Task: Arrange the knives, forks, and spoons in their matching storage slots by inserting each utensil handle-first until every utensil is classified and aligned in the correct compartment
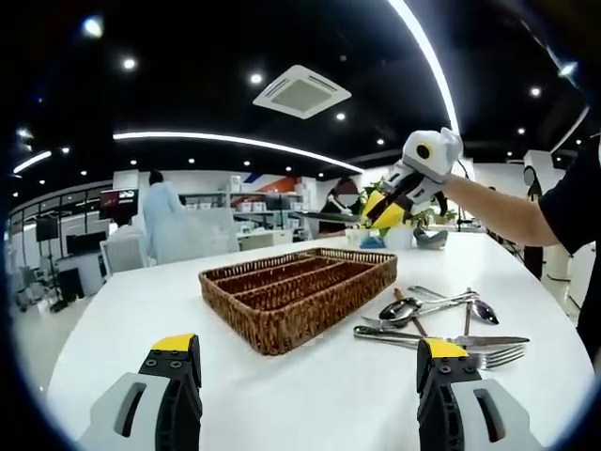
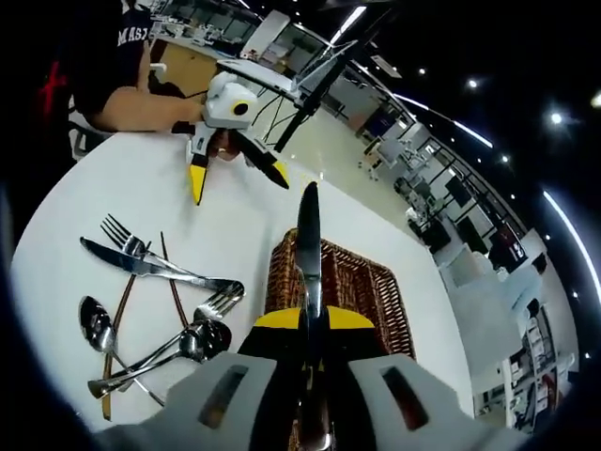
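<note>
Since our right gripper (image 2: 310, 324) clamps a knife (image 2: 308, 246) above the basket (image 1: 299, 294), handle-first insertion seems next — our left gripper (image 1: 310, 371) waits wide open.

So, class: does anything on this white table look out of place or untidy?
Yes. The silver forks, spoons and knife lie crossed in a loose heap on the round white table, beside the brown wicker cutlery tray, none slotted. The right gripper holds a silver knife above the tray.
</note>
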`<state>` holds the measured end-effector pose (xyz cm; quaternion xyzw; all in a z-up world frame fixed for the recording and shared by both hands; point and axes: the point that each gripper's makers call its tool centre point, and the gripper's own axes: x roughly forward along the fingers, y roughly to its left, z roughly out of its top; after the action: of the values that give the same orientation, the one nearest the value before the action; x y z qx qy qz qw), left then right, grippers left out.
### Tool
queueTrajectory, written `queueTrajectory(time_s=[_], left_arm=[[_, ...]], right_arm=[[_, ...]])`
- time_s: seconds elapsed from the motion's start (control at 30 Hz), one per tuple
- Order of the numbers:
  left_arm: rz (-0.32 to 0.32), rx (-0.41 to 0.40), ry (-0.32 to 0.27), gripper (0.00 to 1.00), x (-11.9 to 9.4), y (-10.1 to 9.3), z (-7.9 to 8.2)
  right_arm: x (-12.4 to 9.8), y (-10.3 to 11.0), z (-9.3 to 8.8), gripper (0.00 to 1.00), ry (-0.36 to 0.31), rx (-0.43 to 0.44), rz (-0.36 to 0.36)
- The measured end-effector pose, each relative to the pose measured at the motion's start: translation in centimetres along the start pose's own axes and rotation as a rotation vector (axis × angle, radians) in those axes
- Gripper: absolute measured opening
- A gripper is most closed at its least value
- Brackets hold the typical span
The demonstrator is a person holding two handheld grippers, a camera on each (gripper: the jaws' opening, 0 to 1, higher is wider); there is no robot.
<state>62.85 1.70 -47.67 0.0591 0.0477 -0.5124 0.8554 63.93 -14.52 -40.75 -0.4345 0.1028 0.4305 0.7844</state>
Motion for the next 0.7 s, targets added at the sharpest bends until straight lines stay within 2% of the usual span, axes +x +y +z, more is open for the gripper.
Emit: queueTrajectory(time_s=[0.27,0.7], left_arm=[[0.004,0.000,-0.005,1.00,-0.1,0.2,0.2],[0.003,-0.014,0.004,1.00,0.2,0.5,-0.2]], right_arm=[[1.0,-1.1,-0.5,0.04,0.006,0.002,0.008],[2.1,-2.7,-0.6,0.04,-0.002,0.002,0.004]])
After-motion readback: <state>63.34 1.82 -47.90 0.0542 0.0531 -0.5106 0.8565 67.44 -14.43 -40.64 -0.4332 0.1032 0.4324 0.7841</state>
